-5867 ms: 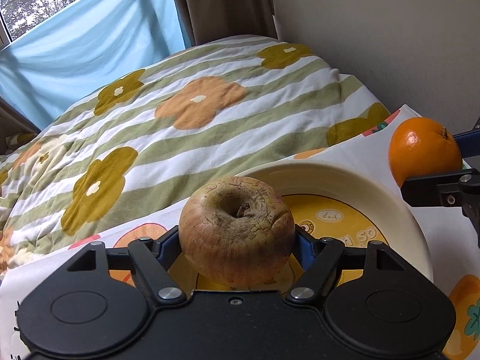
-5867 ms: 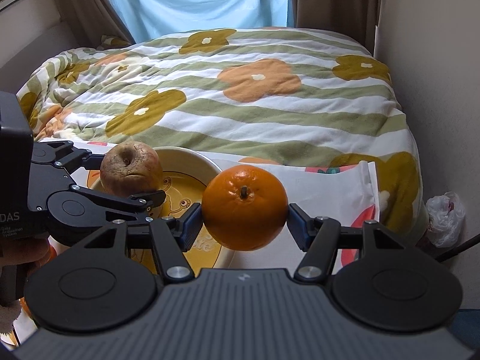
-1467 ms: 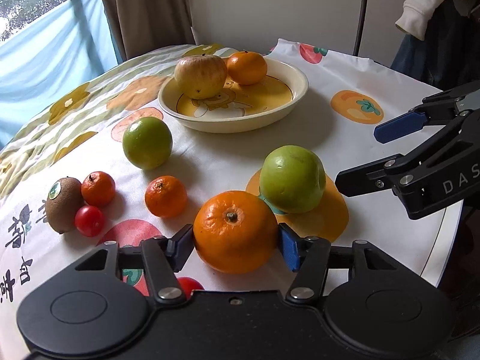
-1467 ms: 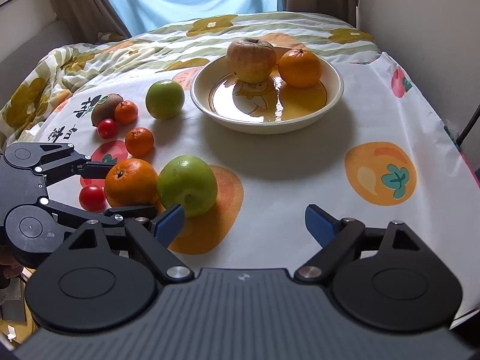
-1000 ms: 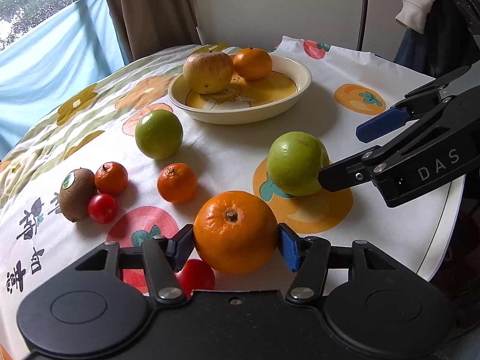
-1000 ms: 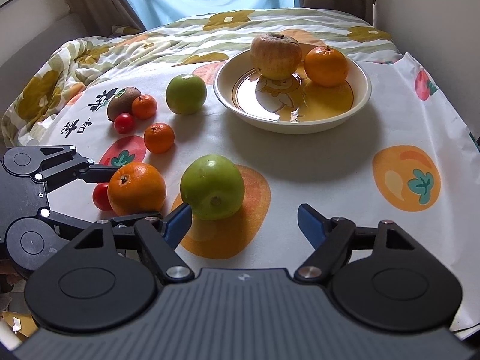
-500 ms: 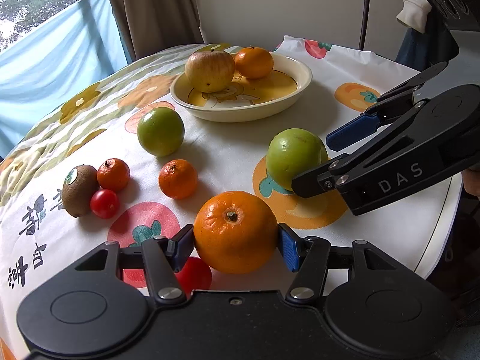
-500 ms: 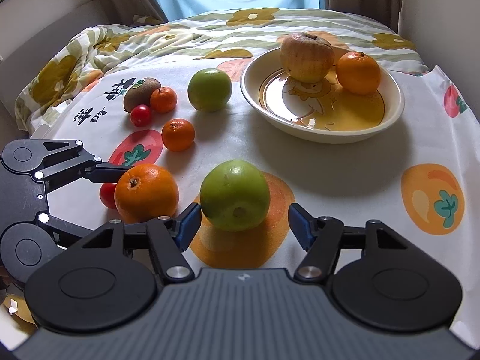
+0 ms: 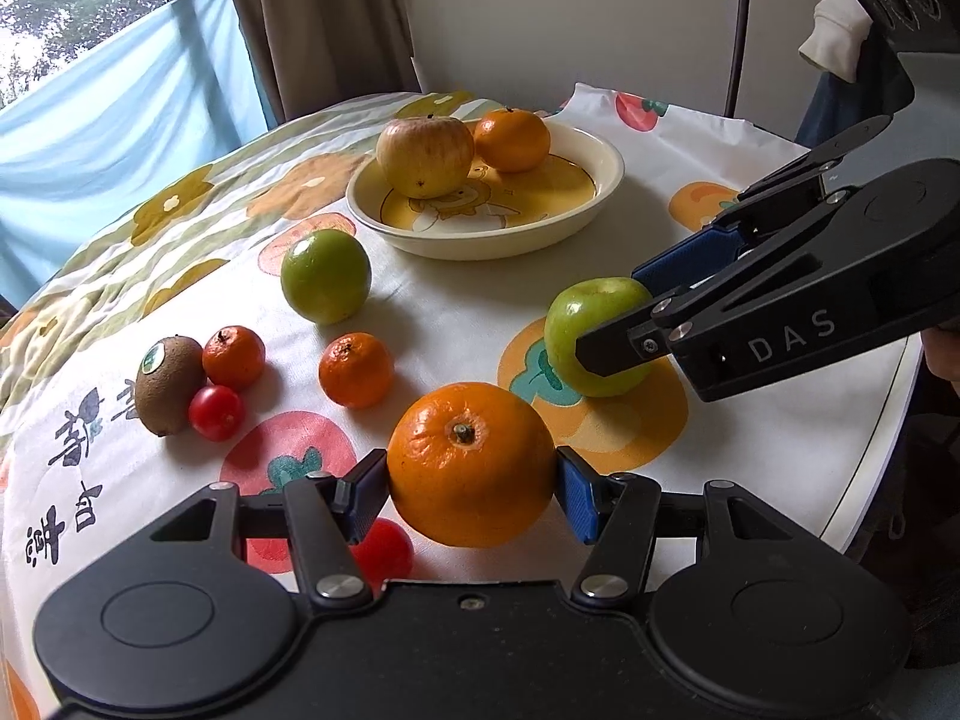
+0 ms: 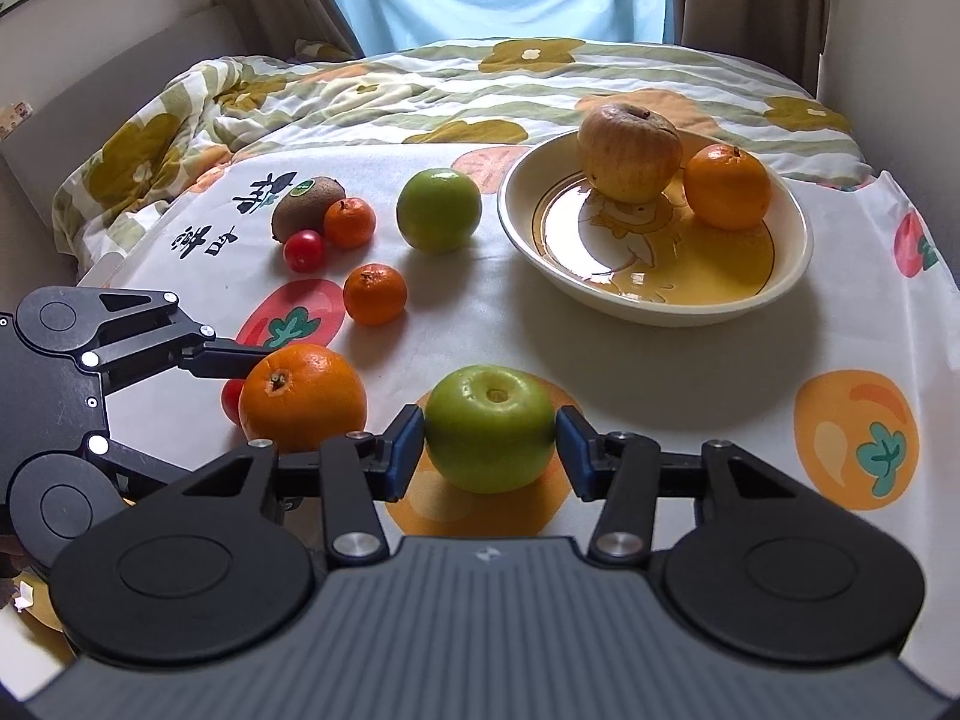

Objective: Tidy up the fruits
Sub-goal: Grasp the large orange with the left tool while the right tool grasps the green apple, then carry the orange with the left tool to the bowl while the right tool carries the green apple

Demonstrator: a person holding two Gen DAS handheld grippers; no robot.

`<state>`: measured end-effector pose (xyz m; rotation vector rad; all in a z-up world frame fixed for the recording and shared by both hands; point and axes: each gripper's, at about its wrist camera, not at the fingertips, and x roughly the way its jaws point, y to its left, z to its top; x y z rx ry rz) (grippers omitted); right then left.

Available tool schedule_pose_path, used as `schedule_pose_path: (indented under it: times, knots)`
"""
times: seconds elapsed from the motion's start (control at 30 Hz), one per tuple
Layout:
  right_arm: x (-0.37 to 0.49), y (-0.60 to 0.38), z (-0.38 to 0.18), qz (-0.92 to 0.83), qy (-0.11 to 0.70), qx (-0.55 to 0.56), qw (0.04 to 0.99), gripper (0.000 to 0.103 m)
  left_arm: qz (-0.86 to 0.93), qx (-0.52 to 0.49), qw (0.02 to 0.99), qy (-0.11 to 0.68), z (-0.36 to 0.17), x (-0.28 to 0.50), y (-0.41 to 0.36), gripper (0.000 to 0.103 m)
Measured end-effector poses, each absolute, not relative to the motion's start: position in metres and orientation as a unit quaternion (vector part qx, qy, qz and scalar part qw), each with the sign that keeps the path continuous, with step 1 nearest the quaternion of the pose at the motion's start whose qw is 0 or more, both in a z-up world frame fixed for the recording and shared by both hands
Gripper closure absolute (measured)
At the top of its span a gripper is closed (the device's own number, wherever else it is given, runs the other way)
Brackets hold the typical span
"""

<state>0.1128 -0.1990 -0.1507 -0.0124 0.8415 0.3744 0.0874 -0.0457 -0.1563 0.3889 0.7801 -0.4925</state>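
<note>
Blue-padded fingers (image 9: 579, 501) of the left gripper (image 9: 471, 495) are clenched on a large orange (image 9: 471, 462), which sits squarely between them. Just beyond, the right gripper (image 10: 489, 444) brackets a green apple (image 10: 489, 426) resting on the surface (image 10: 690, 372); whether its pads press the skin, I cannot tell. Farther off, the bowl (image 10: 798, 258) holds a russet apple (image 10: 630, 144) and a small orange (image 10: 727, 186).

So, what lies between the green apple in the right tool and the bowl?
Only bare tablecloth lies between the green apple and the bowl, seen in the right wrist view.
</note>
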Motion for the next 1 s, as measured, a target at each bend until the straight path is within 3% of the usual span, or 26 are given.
schedule_pose_path:
  times: [0.7,1.0]
  knots:
    - [0.126,-0.195,-0.161,0.22,0.419,0.0,0.881,0.035,-0.222,0.192,0.877,0.381,-0.152,0.081,-0.053,0.04]
    - [0.127,-0.214,-0.129,0.217,0.394,0.005,0.893,0.035,-0.21,0.17,0.885,0.379,-0.13,0.087,-0.062,0.04]
